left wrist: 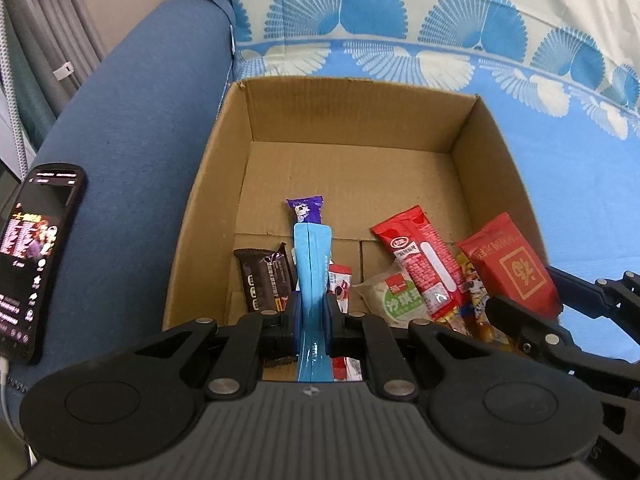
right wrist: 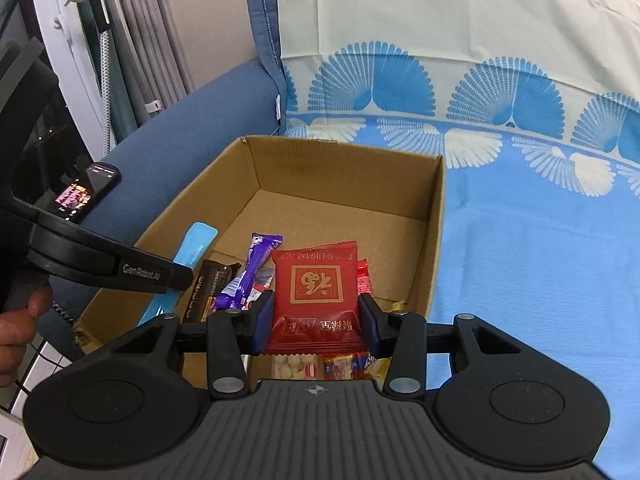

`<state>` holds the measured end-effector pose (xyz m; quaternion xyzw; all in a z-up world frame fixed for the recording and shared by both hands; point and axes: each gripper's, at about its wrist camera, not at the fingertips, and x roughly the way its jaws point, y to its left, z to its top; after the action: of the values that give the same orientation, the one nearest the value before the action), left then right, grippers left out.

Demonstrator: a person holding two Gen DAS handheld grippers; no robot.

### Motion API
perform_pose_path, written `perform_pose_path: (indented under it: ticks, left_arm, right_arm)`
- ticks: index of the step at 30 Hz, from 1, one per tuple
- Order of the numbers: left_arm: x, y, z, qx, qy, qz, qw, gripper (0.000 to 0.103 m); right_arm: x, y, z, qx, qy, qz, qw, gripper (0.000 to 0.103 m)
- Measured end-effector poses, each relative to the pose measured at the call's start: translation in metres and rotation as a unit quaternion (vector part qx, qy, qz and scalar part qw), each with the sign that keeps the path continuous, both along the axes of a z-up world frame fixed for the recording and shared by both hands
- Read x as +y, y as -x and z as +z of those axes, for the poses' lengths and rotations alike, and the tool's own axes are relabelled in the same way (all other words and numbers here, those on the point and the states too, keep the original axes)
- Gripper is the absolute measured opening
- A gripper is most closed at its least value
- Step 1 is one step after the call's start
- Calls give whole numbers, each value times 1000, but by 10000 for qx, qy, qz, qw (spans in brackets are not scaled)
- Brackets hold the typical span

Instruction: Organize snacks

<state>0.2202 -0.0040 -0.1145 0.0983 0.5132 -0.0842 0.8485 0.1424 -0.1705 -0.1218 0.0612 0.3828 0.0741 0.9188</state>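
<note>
**Left wrist view: both grippers carry packets over the box**

Left wrist view shows the left gripper clamped narrowly on a thin blue packet, held edge-up above the near end of the cardboard box. Right wrist view shows the right gripper pinching a flat red packet by its sides, also over the near end. Below lie a brown bar, a purple stick, a long red wrapper and a green-labelled pack. Farther in, the box floor is bare cardboard. A lit phone rests on the blue sofa arm to the left; beyond lies blue fan-patterned cloth.
</note>
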Motion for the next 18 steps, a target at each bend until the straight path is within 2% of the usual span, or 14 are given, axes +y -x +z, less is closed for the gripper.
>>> perform_pose_path:
  ticks: [4, 6, 7, 8, 10, 11, 14, 18]
  left_arm:
    - [-1, -10, -11, 67, -44, 10, 10000, 13]
    - [0, -15, -14, 15, -69, -5, 10000, 32]
    - [0, -16, -14, -24, -96, -2, 10000, 68]
    - [1, -17, -12, -124, -120, 42, 9998, 101]
    - [6, -11, -6, -523, -233, 283, 9980, 103]
    - [8, -8, -4, -590, -206, 264, 9977, 103]
    - [13, 0, -2, -329, -113, 220, 9992, 103]
    - [15, 29, 2, -252, -121, 297, 9992, 103]
  right_arm:
    - [1, -12, -8, 52, -2, -10, 10000, 47]
    - [0, -18, -11, 48, -45, 13, 10000, 50]
    - [-1, -21, -11, 27, -78, -2, 10000, 60]
    - [-2, -23, -12, 23, -83, -51, 10000, 79]
    - [-6, -24, -10, -56, -65, -222, 9997, 91]
    - [-8, -22, -9, -98, -55, -299, 9995, 91]
    - [-12, -12, -7, 0, -50, -321, 9995, 94]
    - [-12, 14, 0, 121, -144, -369, 9991, 95]
